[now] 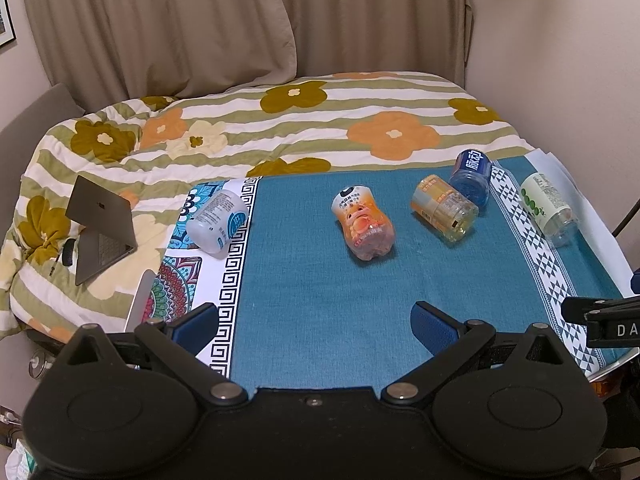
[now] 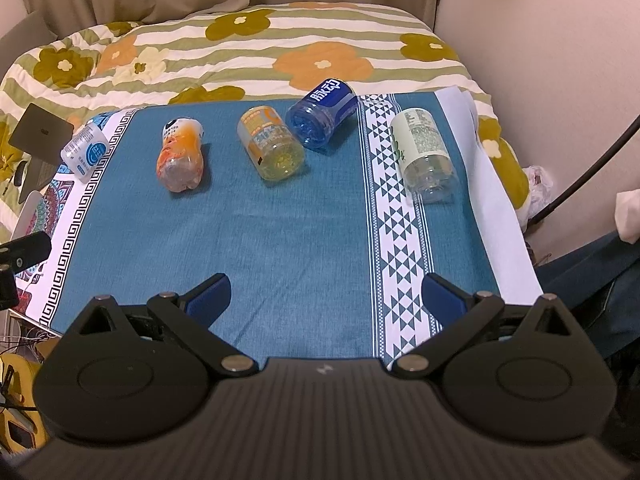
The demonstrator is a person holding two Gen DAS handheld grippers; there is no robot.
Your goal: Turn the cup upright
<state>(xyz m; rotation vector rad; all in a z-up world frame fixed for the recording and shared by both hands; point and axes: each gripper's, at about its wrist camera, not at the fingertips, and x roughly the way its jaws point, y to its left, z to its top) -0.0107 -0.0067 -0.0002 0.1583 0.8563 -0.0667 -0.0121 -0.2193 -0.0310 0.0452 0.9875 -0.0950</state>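
Several cut-bottle cups lie on their sides on a blue cloth [image 1: 320,300] [image 2: 300,232]. From left: a white-blue cup [image 1: 218,224] [image 2: 85,151], an orange cup [image 1: 363,222] [image 2: 181,154], a yellow cup [image 1: 444,207] [image 2: 270,142], a dark blue cup [image 1: 471,176] [image 2: 323,113] and a green-white cup [image 1: 549,209] [image 2: 424,154]. My left gripper [image 1: 314,320] is open and empty, hovering near the cloth's front edge, well short of the cups. My right gripper [image 2: 326,292] is open and empty over the cloth's front right.
A flowered quilt [image 1: 280,128] covers the bed behind the cloth. An open laptop [image 1: 100,228] [image 2: 38,136] stands on the quilt at left. Curtains and a wall close the back and right. The right gripper's body [image 1: 600,316] shows at the left view's right edge.
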